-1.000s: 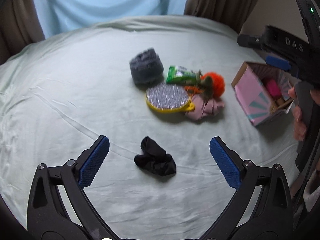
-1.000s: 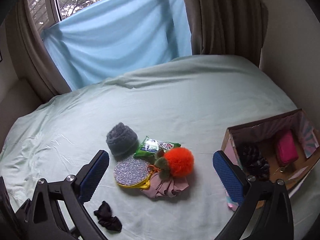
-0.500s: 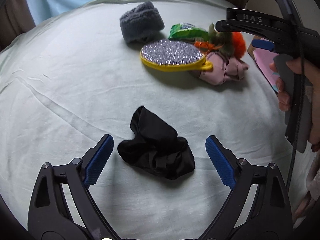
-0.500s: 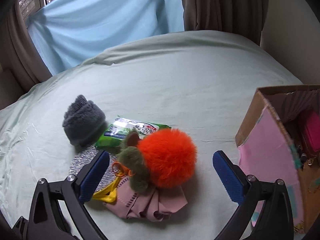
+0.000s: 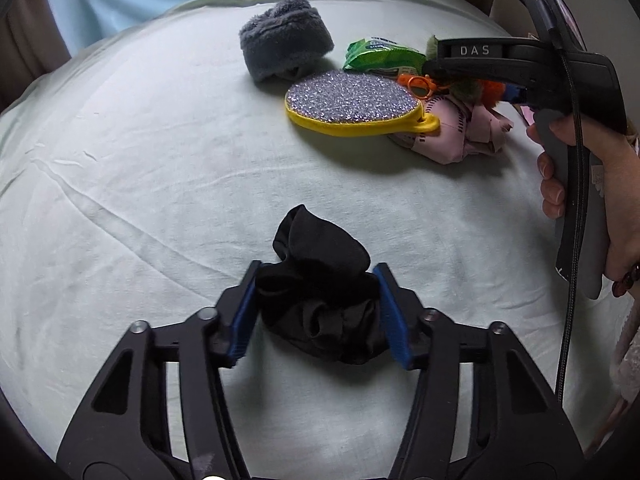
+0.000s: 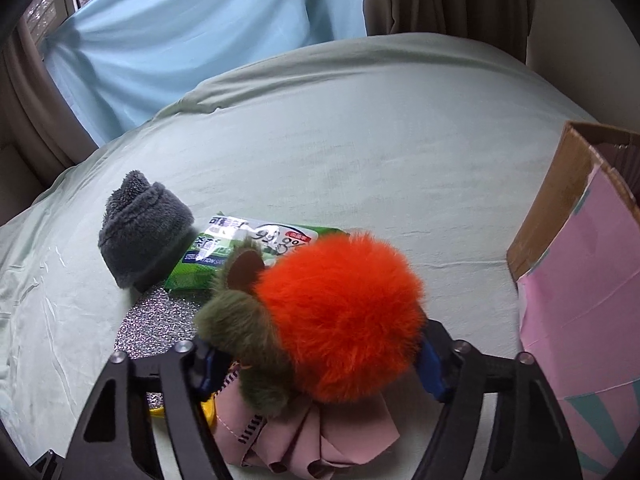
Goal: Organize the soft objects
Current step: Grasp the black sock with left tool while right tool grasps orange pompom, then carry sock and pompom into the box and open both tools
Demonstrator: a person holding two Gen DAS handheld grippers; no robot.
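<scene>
On the pale green bedsheet, the left gripper is closing on a crumpled black sock, its blue pads pressing the bunched fabric from both sides. The right gripper is closing around a fluffy orange pompom with olive-green furry ears, which sits atop a pink cloth beside a cardboard box.

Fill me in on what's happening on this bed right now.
A person is tidying soft things with a handheld gripper in each hand. The left gripper has its jaws closing around a crumpled black sock on the sheet. The right gripper is closing on an orange pompom atop a pink cloth, beside a cardboard box.
</scene>
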